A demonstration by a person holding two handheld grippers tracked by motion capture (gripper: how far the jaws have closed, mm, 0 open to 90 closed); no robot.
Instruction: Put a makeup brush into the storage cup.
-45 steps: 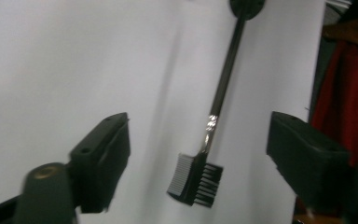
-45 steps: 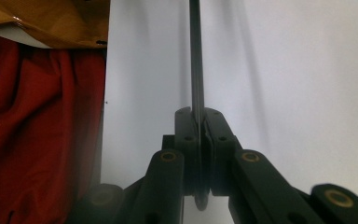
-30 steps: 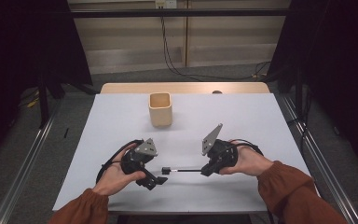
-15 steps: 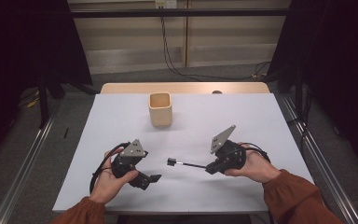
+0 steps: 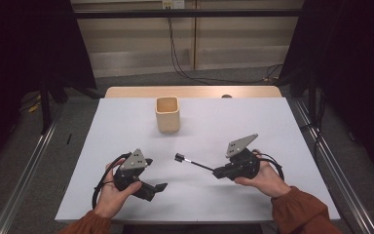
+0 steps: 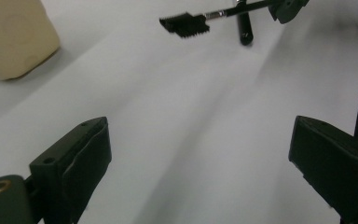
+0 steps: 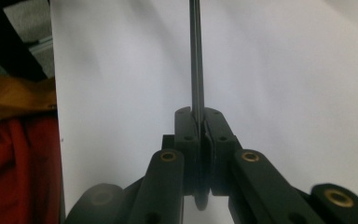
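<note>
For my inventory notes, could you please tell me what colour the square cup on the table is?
Beige; the square cup shows best in the high view.

A recording lab: bare white table [image 5: 126,122], black curtains [image 5: 24,44], floor rails [image 5: 29,161], trailing wall cables [image 5: 175,53].

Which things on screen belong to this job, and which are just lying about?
In the job:
- right gripper, shut on the small black brush
- left gripper, jaws open
- beige cup, the likely container

Lying about:
- cables on the floor beyond the table
</note>
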